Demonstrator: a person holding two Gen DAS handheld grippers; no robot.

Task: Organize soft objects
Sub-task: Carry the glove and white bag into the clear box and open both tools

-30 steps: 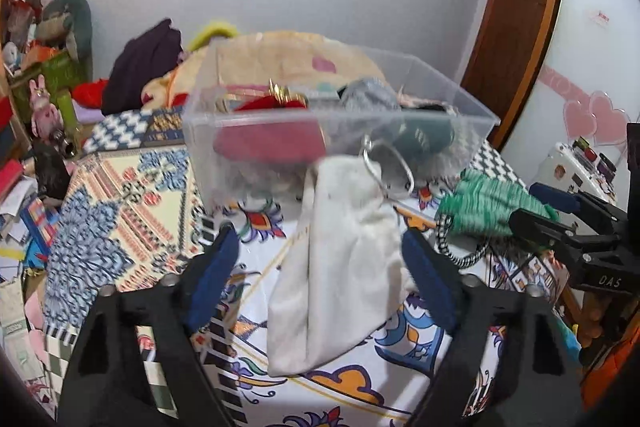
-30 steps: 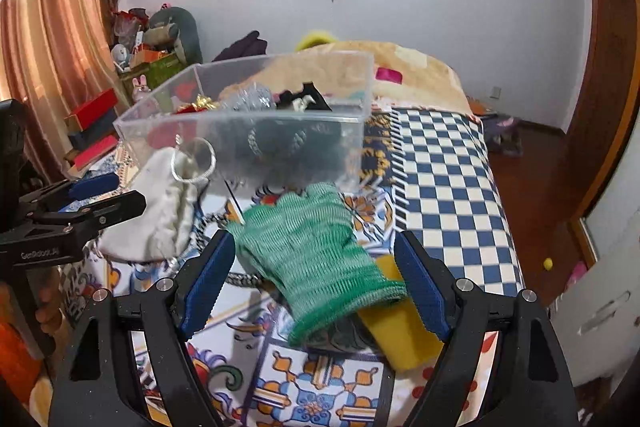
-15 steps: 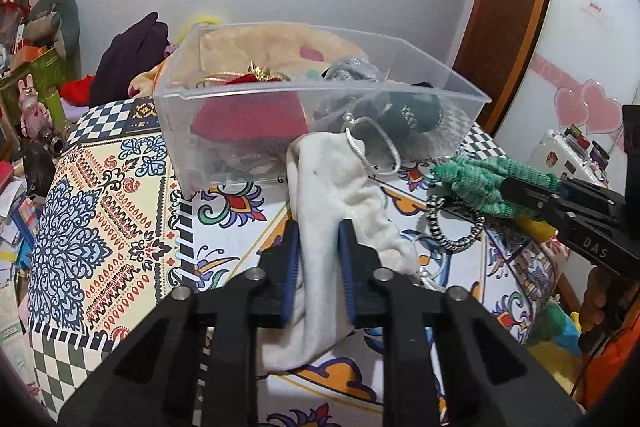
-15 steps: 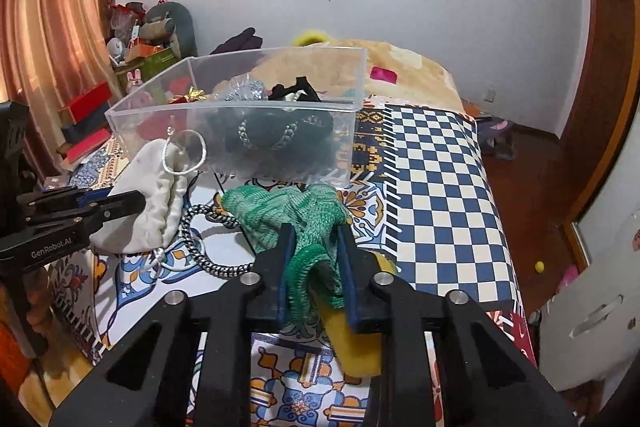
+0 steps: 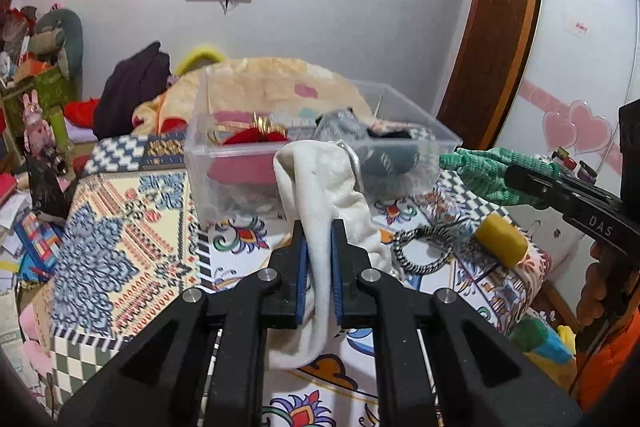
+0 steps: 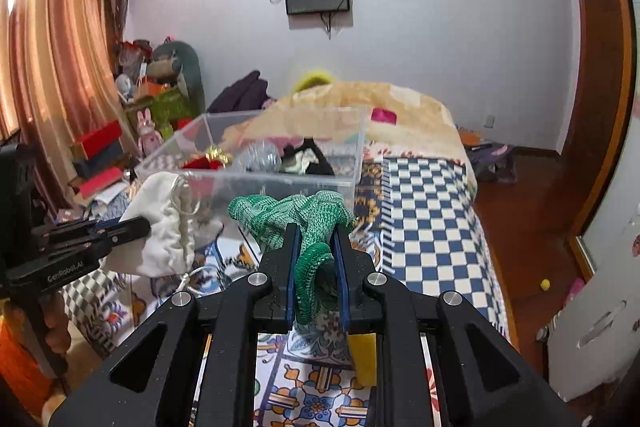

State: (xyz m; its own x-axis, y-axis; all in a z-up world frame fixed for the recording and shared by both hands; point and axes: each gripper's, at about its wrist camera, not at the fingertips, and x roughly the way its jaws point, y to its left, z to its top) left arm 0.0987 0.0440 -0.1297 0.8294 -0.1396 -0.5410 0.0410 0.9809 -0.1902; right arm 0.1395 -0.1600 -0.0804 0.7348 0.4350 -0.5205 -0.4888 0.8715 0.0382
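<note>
Both hand-held grippers are clamped on cloth. Left hand-held gripper (image 5: 319,259) has its blue pads pressed narrowly on a white cloth pouch (image 5: 324,187); the pouch rises above the jaws toward 12 o'clock, where a silver ring (image 5: 352,159) sits at its top, and its loose end hangs down below the pads. Its jaws have just been closing, with the pouch between them. In the right wrist view the same pouch (image 6: 164,223) shows at 9 o'clock, pinched by that gripper (image 6: 132,227).

Right hand-held gripper (image 6: 314,263) has its pads squeezed on a green knitted glove (image 6: 292,215); the glove's fingers bunch up above the jaws and its rolled cuff curls between them. These jaws too have just been closing, with the glove between them. From the left wrist view the glove (image 5: 480,171) hangs at 3 o'clock off the bedspread.

A clear plastic bin (image 5: 248,163) stands on the patterned bedspread (image 5: 120,227) at 12 o'clock, just behind the pouch. It holds a red item with gold trim (image 5: 256,135), something grey and dark fabric. In the right wrist view the bin (image 6: 352,163) lies just beyond the glove.

On the bedspread at 3 o'clock of the left gripper lies a black-and-white braided cord (image 5: 424,251), and just beside it a yellow sponge roll (image 5: 500,241). A yellow piece (image 6: 362,355) also shows under the right gripper at 6 o'clock.
</note>
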